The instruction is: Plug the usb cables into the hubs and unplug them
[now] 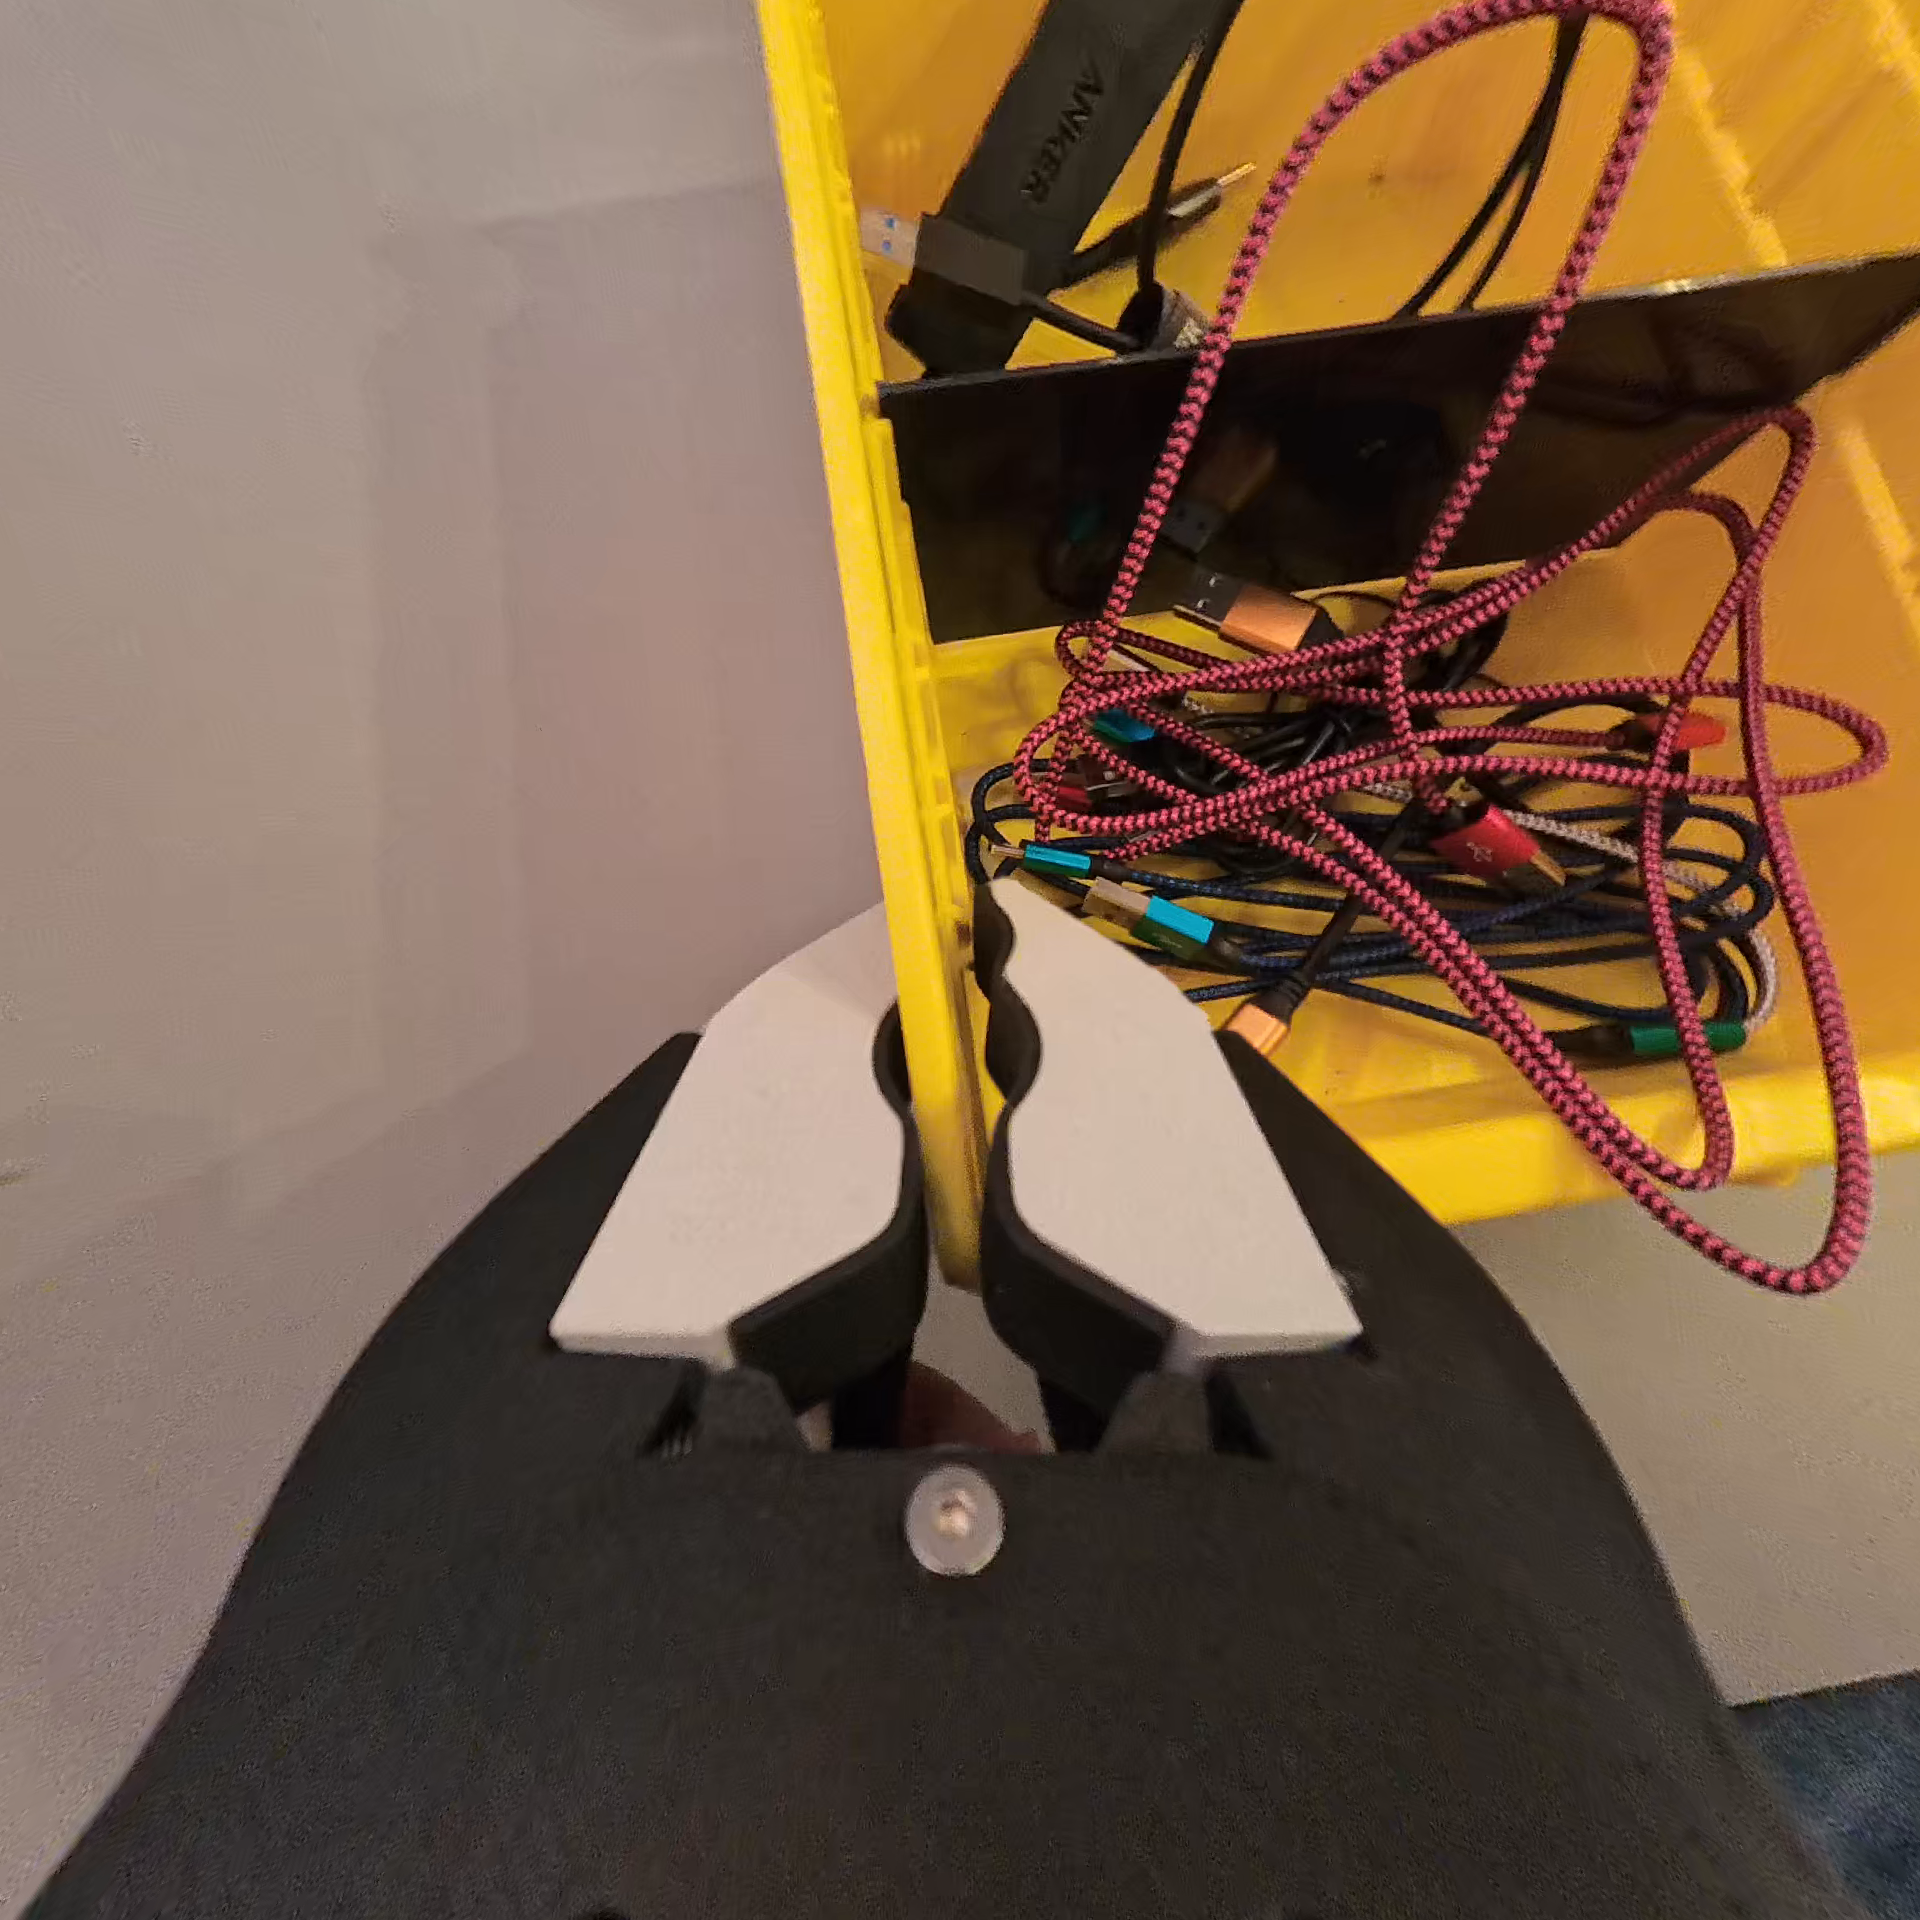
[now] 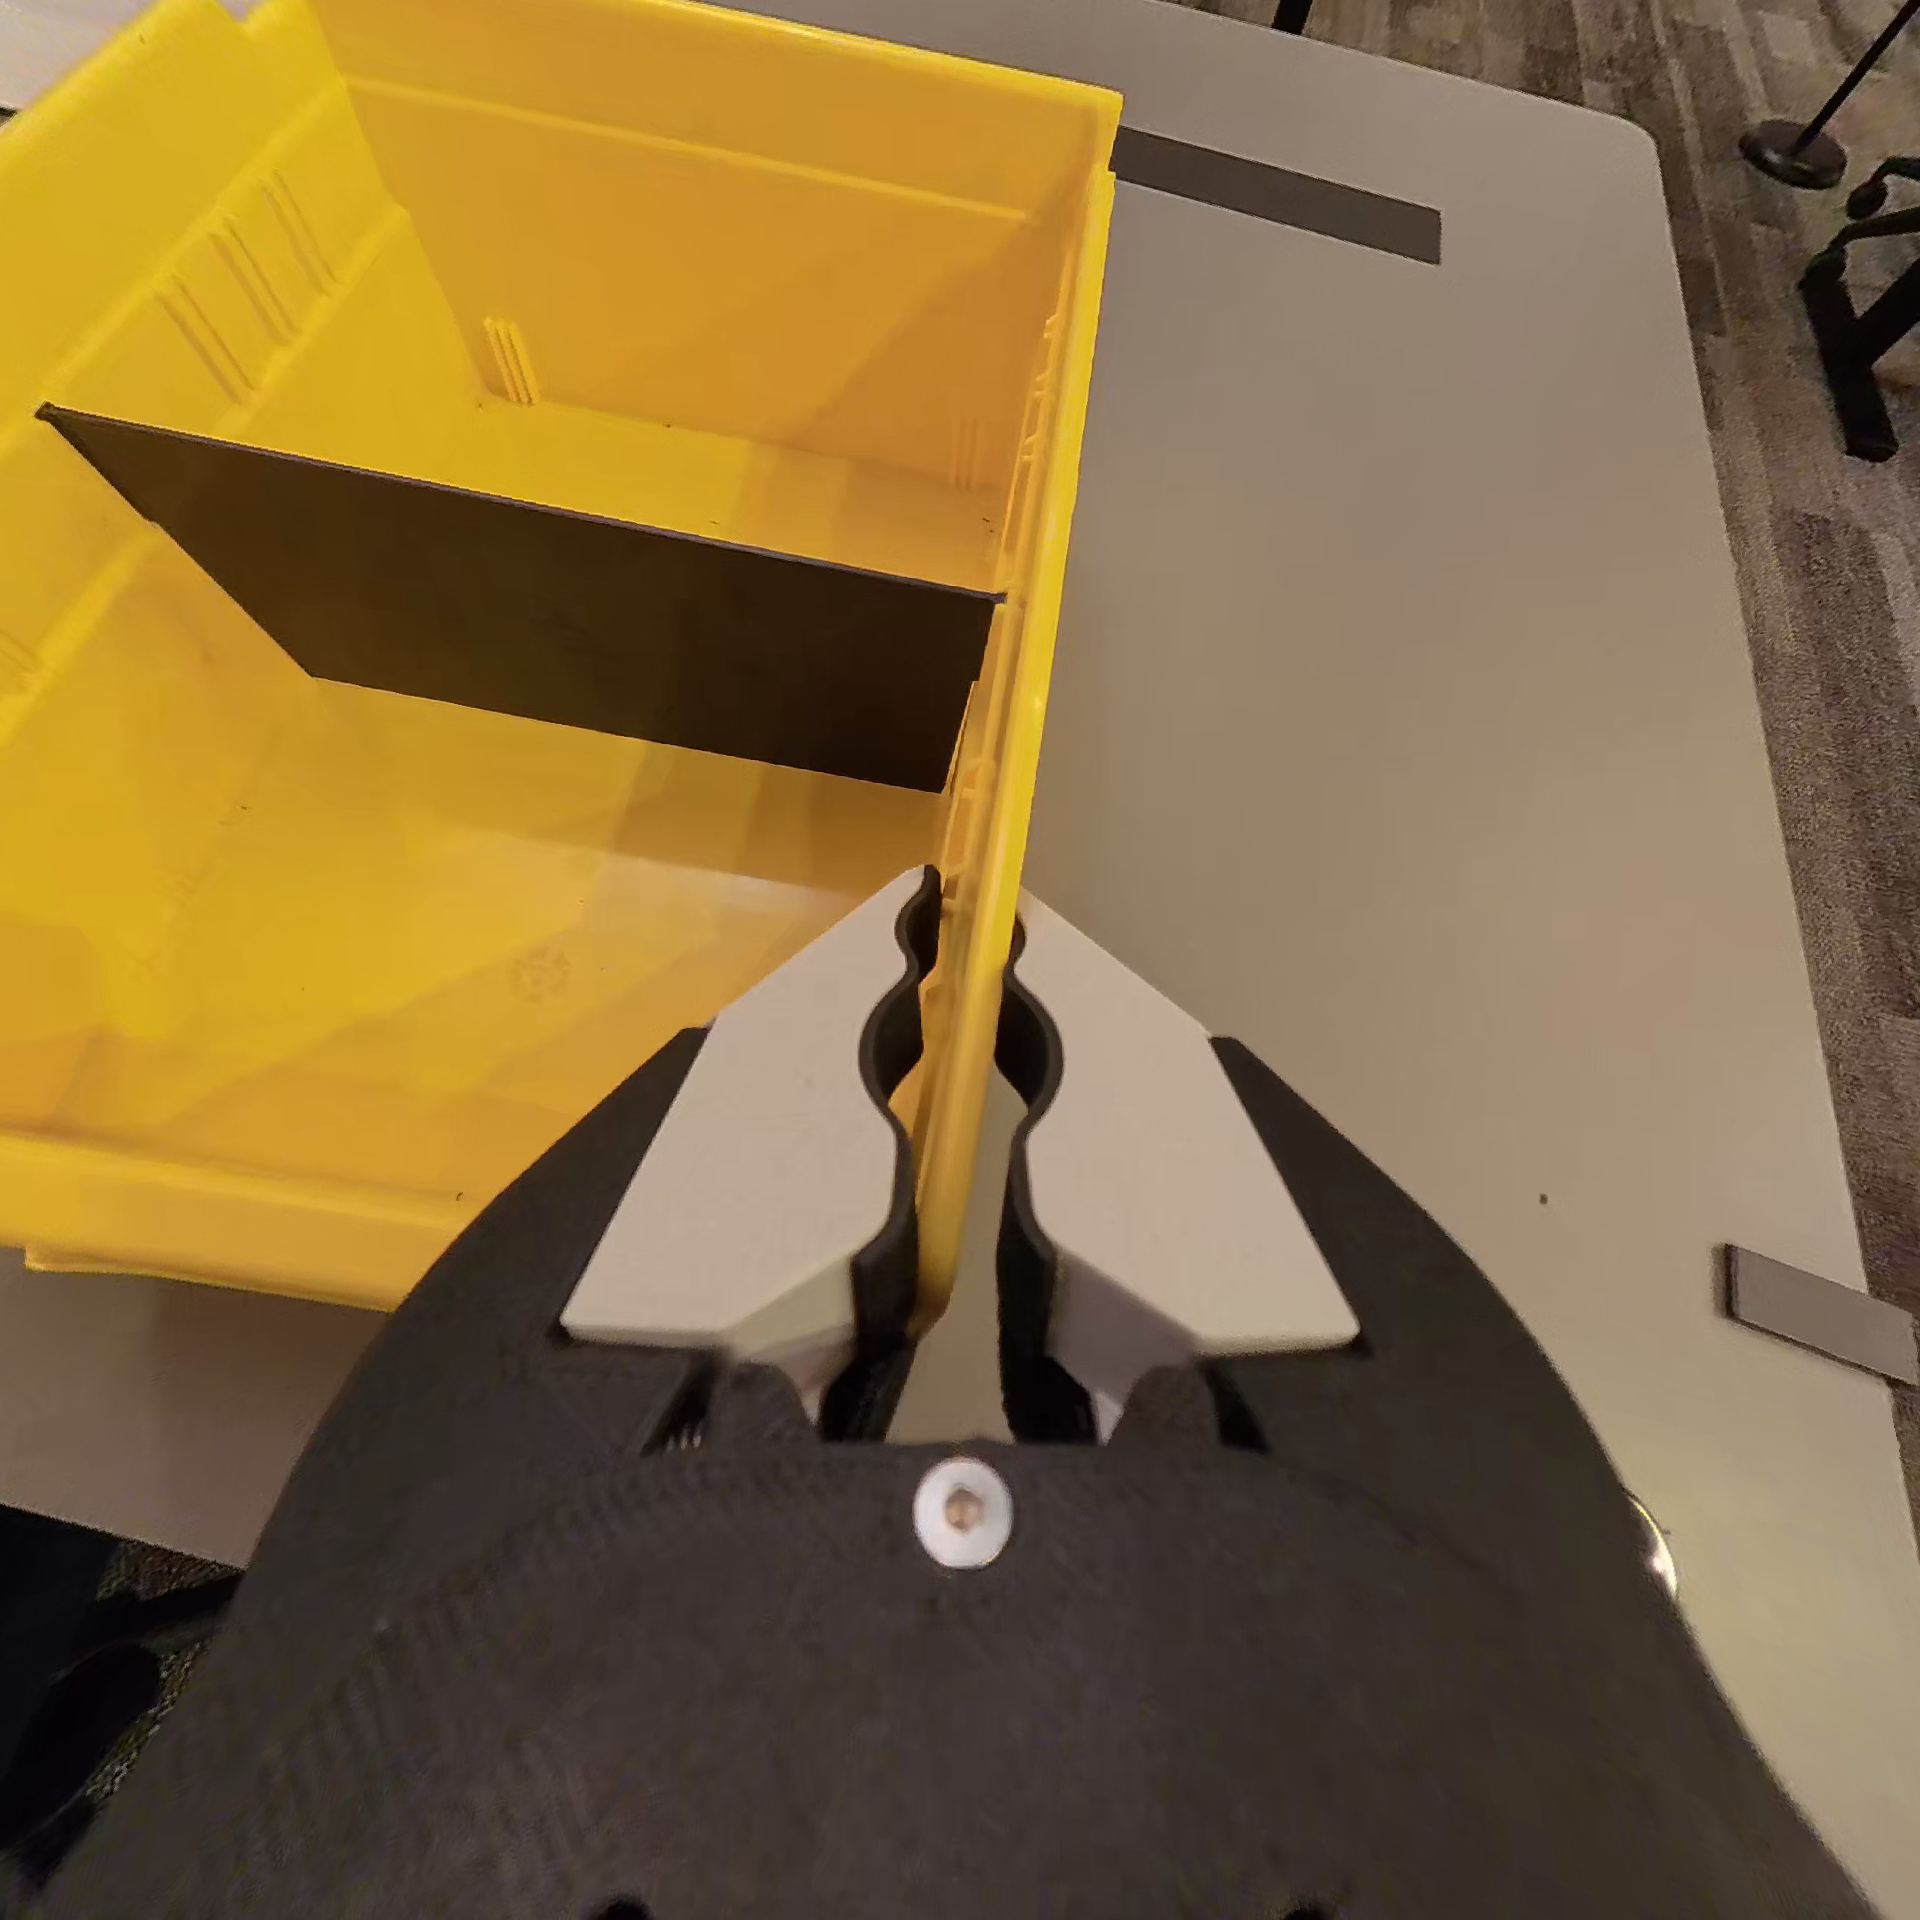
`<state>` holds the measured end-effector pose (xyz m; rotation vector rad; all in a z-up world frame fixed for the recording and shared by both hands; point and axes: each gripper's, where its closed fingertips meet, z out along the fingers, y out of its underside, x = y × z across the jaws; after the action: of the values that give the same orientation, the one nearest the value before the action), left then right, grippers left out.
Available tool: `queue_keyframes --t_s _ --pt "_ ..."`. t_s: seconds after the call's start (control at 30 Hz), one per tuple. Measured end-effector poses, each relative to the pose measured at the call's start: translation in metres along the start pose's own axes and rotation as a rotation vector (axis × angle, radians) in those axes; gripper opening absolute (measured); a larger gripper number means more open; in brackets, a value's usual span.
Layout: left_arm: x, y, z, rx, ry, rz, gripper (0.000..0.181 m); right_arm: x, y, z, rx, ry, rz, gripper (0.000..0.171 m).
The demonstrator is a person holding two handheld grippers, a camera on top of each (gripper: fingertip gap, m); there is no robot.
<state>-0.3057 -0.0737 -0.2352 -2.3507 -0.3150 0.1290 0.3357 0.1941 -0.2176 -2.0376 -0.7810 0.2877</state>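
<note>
- My left tongs (image 1: pixel 951 1049) are closed narrow on the side wall of a yellow bin (image 1: pixel 883 644), one finger outside it and one inside.
- My right tongs (image 2: pixel 961 1049) pinch a yellow wall the same way, at the right-hand rim of the yellow bin (image 2: pixel 1049 582) that view shows; I can't tell from these views whether it is the same bin or a second one.
- In the left wrist view, just past the inner finger, a tangle of usb cables (image 1: pixel 1382 894) lies in the bin's near compartment: dark blue braided ones with teal, green, red and copper-coloured plugs.
- A magenta braided cable (image 1: pixel 1340 312) loops over that pile, rises across the black divider (image 1: pixel 1299 457) and also hangs out over the bin's front edge towards the worktop (image 1: pixel 364 727).
- Behind the divider, in the far compartment, a black hub (image 1: pixel 1049 156) leans against the wall with its own black lead and a blue-tipped plug beside it.
- In the right wrist view, the two compartments on either side of a black divider (image 2: pixel 582 613) show only bare yellow floor.
- That bin sits on the pale worktop (image 2: pixel 1403 727), which has a dark slot (image 2: pixel 1278 208) near its far edge.
- Beyond the worktop, a chair base (image 2: pixel 1860 301) stands on grey carpet.
</note>
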Motion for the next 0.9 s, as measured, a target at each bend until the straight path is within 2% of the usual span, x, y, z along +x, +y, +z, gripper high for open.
queue_keyframes --t_s 0.63,0.9 --pt "-0.109 0.053 -0.050 -0.022 -0.057 -0.137 0.005 0.064 0.029 -0.030 -0.038 0.073 0.087 0.004" --pt "-0.135 0.064 -0.061 -0.018 -0.081 -0.158 0.005 0.078 0.035 -0.036 -0.041 0.090 0.109 0.004"
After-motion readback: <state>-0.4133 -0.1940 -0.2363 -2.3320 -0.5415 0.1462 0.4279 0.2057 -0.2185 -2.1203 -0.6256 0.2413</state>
